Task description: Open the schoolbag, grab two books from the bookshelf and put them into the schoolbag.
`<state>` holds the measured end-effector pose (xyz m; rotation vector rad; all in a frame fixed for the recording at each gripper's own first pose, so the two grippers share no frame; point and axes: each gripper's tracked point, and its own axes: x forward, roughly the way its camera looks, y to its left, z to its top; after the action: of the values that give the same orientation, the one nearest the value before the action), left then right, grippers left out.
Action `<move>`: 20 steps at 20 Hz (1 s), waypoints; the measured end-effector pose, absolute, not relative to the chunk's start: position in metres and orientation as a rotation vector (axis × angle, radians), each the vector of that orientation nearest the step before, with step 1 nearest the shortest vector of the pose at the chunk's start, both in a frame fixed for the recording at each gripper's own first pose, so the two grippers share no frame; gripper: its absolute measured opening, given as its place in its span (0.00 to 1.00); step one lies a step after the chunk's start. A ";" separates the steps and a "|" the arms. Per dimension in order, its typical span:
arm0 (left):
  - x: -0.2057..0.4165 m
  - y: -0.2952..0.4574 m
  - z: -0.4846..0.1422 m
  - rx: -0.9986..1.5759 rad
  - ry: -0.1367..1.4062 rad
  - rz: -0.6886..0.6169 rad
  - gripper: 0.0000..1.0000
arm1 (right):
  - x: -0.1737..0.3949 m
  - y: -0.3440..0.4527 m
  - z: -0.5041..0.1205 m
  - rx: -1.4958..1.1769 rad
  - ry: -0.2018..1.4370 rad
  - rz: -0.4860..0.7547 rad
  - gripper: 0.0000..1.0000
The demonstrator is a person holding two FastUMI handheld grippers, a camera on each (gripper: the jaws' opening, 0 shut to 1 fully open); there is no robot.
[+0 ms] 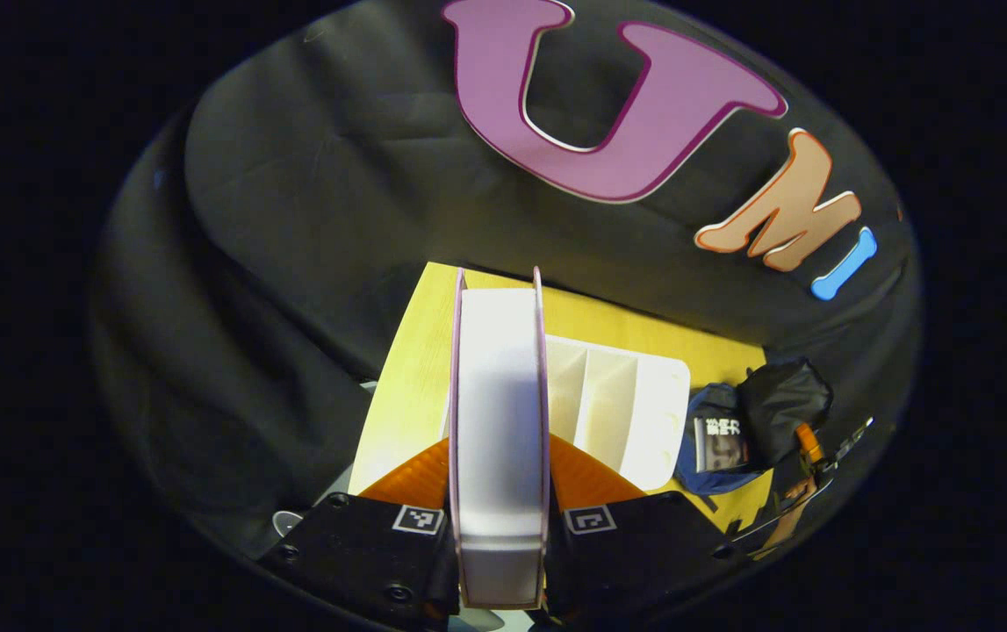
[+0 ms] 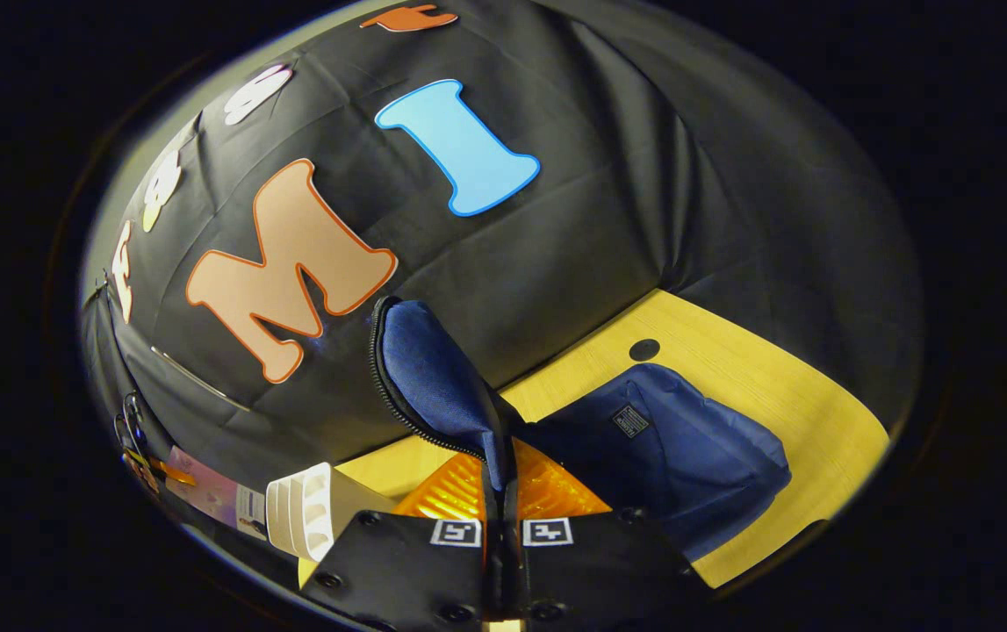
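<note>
**Schoolbag held open, one book lifted and on its way**

Schoolbag (image 2: 670, 456) lies on the yellow tabletop (image 2: 802, 412), just ahead and to the right of the right gripper (image 2: 501, 505). That gripper's fingers are closed together on the bag's zippered flap (image 2: 433, 377), which stands up between and beyond the fingertips, so the bag's mouth is held open.

In the left gripper view, the left gripper (image 1: 500, 491) has its fingers clamped on a book (image 1: 500, 412), one finger on each cover, with the white page edge facing the camera and the book running straight out past the fingertips. Beyond the right finger stands the white bookshelf (image 1: 626, 404); its visible compartments look empty, though the book hides part of it. Farther right of the fingers, the schoolbag (image 1: 714, 439) shows with the other gripper at it.

Judging by this, opening the bag is done and a book is off the shelf. Still left: carrying it into the open bag. Whether this is the first or second book cannot be told, since the bag's inside is hidden.
</note>
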<state>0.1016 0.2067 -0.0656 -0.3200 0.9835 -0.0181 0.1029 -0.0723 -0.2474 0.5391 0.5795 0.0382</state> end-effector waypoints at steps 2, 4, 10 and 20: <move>0.096 0.204 -0.051 -0.354 0.950 -0.036 0.35 | 0.104 -0.072 -0.247 0.533 0.580 0.039 0.04; 0.095 0.194 -0.035 -0.411 0.909 -0.063 0.35 | 0.104 -0.072 -0.247 0.534 0.581 0.036 0.03; 0.091 0.168 -0.013 -0.552 0.838 -0.126 0.36 | 0.104 -0.073 -0.244 0.521 0.586 0.038 0.04; 0.092 0.100 -0.019 -0.816 0.775 -0.263 0.35 | 0.106 -0.076 -0.243 0.515 0.592 0.042 0.04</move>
<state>0.0920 0.1003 -0.0193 -0.8164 0.7746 -0.2631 0.1059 -0.0760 -0.2432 0.5154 0.5922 0.0420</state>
